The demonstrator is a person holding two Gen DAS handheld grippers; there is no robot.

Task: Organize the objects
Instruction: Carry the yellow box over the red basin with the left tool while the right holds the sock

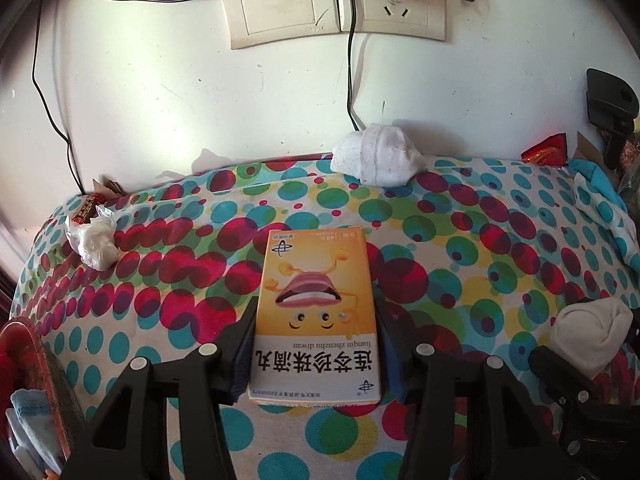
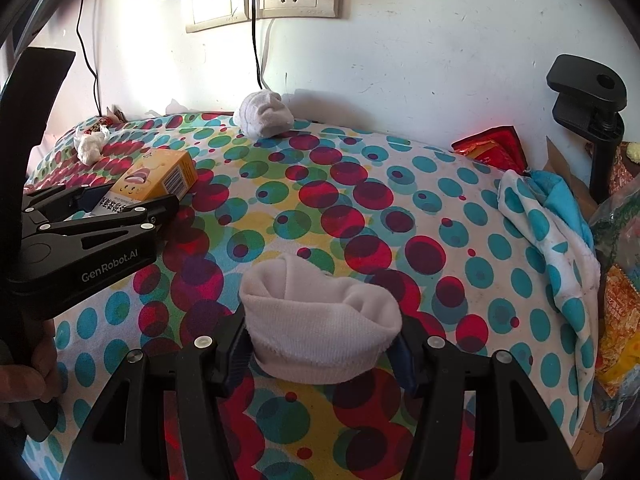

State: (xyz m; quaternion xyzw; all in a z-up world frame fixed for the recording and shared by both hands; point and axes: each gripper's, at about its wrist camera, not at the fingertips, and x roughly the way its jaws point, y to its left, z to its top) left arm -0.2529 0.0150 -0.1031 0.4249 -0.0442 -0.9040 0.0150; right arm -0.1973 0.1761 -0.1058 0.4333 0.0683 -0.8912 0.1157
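My left gripper (image 1: 316, 320) is shut on a yellow medicine box (image 1: 314, 312) with a cartoon face, held just above the dotted cloth; it also shows in the right wrist view (image 2: 154, 180), with the left gripper (image 2: 120, 206) around it. My right gripper (image 2: 322, 334) is shut on a rolled white sock (image 2: 320, 320), which also shows at the right of the left wrist view (image 1: 588, 332). A second rolled white sock (image 1: 376, 156) lies at the back by the wall (image 2: 264, 114).
The surface is a cloth with coloured dots (image 2: 360, 208). A crumpled plastic wrapper (image 1: 94, 240) lies at the back left. Red packets (image 2: 492, 150) and a folded dotted cloth (image 2: 548, 232) sit at the right. A black clamp (image 2: 592, 96) stands at the far right. Wall sockets (image 1: 336, 0) with hanging cables are above.
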